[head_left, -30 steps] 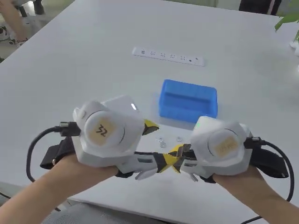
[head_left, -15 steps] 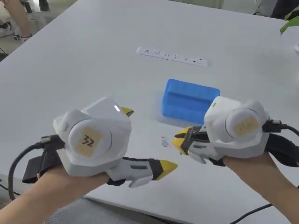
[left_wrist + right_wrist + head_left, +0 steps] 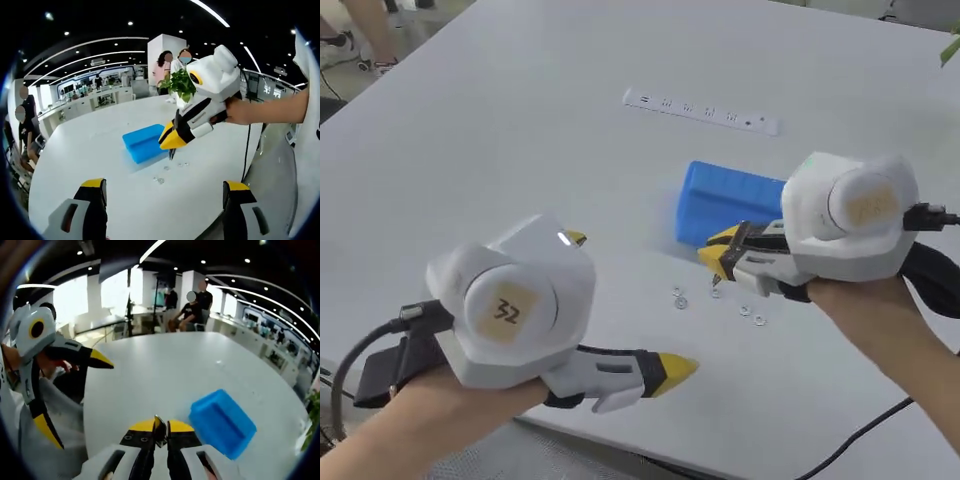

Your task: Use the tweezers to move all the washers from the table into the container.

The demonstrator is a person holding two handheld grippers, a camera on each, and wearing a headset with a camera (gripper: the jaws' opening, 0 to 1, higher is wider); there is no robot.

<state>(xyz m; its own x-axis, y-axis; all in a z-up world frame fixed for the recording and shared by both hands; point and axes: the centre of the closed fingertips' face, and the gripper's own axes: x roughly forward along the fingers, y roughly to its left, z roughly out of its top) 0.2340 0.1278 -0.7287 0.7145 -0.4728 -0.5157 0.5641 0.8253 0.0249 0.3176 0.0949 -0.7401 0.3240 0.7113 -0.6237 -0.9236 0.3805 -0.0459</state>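
My right gripper (image 3: 720, 256) is shut on a thin pair of tweezers (image 3: 716, 280) whose tips point down at the table, just left of the blue container (image 3: 735, 203). Several small washers (image 3: 680, 298) lie on the white table around the tips. My left gripper (image 3: 627, 303) hangs open at the lower left, with nothing between its yellow tips. From the left gripper view, the right gripper (image 3: 175, 137) holds the tweezers (image 3: 171, 151) over the washers (image 3: 159, 179) beside the container (image 3: 145, 142). The right gripper view has its jaws closed on the tweezers (image 3: 159, 429), with the container (image 3: 222, 430) to the right.
A white power strip (image 3: 700, 111) lies beyond the container on the large white table (image 3: 500, 150). The table's near edge runs just below the left gripper. A black cable trails from each gripper. People stand far off in the background.
The grippers, tip to tip a second ago, have drawn apart. The right one has moved up and right with the tweezers, and more washers show beneath it. The left gripper now stands open.
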